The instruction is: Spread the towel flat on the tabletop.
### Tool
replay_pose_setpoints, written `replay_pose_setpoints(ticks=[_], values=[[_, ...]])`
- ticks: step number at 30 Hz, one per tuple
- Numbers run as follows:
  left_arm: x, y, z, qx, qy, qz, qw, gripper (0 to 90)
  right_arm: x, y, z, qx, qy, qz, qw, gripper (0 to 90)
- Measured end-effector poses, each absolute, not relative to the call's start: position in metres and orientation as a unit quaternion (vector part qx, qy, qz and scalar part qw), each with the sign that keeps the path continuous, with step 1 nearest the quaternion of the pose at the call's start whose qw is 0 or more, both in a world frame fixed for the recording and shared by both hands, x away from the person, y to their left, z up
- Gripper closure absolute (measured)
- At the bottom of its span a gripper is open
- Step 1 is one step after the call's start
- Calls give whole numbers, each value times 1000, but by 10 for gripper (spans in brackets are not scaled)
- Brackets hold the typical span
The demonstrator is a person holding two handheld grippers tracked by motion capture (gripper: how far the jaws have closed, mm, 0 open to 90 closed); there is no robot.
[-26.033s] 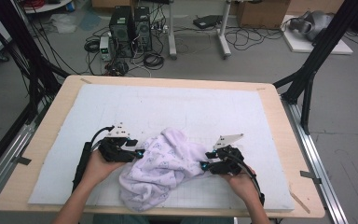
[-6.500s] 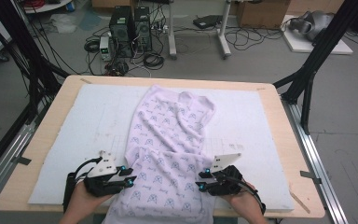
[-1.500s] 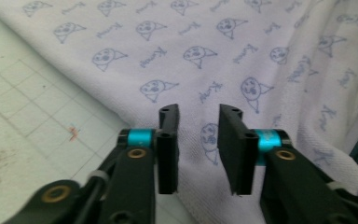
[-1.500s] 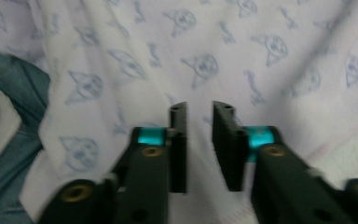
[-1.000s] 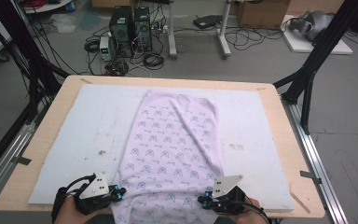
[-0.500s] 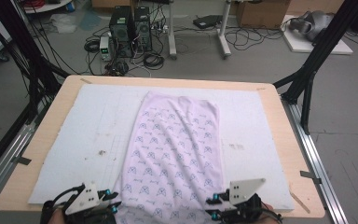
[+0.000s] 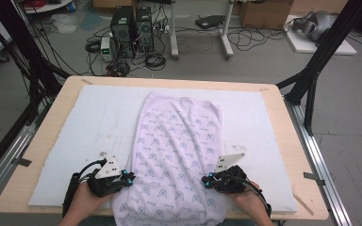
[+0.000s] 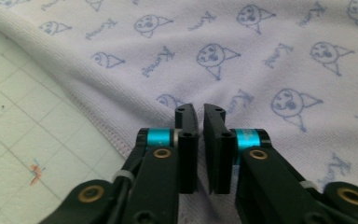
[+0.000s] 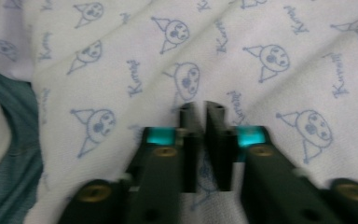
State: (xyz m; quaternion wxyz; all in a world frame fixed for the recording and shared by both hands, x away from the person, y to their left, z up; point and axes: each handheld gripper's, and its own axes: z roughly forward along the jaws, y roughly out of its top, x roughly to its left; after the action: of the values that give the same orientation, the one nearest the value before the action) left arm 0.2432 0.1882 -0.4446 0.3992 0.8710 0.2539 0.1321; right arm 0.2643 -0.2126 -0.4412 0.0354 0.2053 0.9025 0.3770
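The table point(image 7: 42, 141) carries a white mat point(image 7: 85, 122). A pale printed cloth point(image 7: 179, 146) lies flat along the mat's middle, its near end hanging over the table's front edge. The left gripper point(image 7: 128, 178) sits at the cloth's left hem, the right gripper point(image 7: 206, 181) at its right side. Each gripper's jaws have just been closing and now stand narrow, nearly together, above the fabric with nothing pinched between them.

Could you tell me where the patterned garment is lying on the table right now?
In the high view the patterned garment lies lengthwise down the middle of the white mat, its near end draping over the table's front edge between the left gripper and right gripper.
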Motion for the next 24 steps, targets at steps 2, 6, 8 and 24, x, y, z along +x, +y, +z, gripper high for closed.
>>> replay_pose_setpoints(ticks=[2,6,8,24], values=[[241,189,-444,869,256,137,401,859,263,-211,-440,197,906,373,40,885],[224,198,-440,860,257,142,417,863,254,-213,-435,178,904,387,32,889],[214,202,-436,860,255,144,418,862,245,-213,-430,166,902,397,27,889],[233,212,-424,832,299,148,444,528,255,-216,-417,201,898,390,45,544]])
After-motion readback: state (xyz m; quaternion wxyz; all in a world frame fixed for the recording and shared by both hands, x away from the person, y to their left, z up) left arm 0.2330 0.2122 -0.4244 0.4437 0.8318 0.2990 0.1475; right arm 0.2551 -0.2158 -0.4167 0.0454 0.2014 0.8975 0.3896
